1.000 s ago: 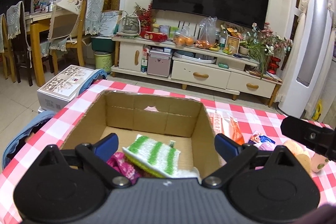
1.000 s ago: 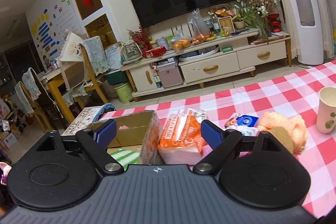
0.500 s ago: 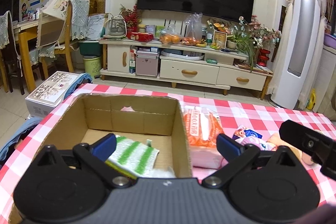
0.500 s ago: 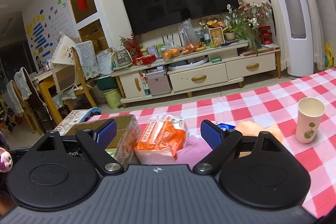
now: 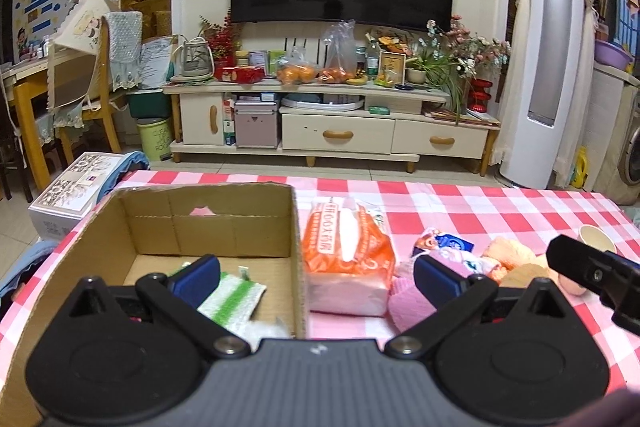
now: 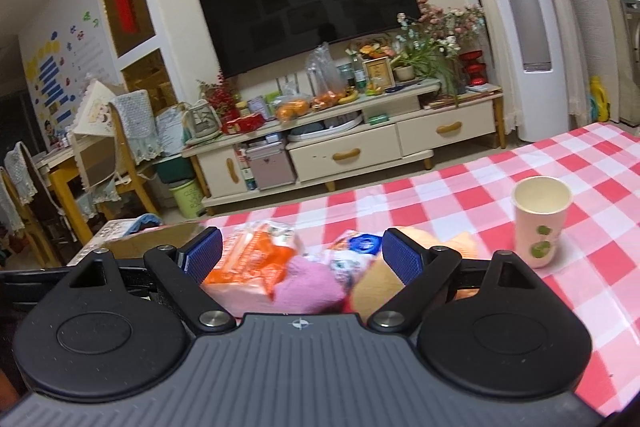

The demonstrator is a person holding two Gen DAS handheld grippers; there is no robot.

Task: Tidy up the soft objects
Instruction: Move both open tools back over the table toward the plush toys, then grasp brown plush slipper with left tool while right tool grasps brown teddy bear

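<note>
An open cardboard box (image 5: 208, 227) stands at the left on the checked tablecloth. A green-striped cloth (image 5: 234, 297) lies inside it. To the right of the box lie an orange tissue pack (image 5: 344, 251), a pink knitted item (image 5: 408, 303), a small blue-and-pink packet (image 5: 444, 243) and an orange plush toy (image 5: 508, 255). My left gripper (image 5: 316, 277) is open and empty, over the box's right wall. My right gripper (image 6: 302, 255) is open and empty, hovering above the tissue pack (image 6: 256, 259), the pink item (image 6: 308, 287) and the plush toy (image 6: 372, 287).
A paper cup (image 6: 540, 221) stands on the cloth to the right; it also shows in the left wrist view (image 5: 596, 237). The right gripper's body (image 5: 592, 271) shows at the right of the left wrist view. A TV stand (image 5: 332, 123) and chairs (image 5: 80, 99) are beyond the table.
Both grippers have moved right and drawn back. The left one went from above the box interior to its right wall. The right one now hovers over the pink item and plush toy.
</note>
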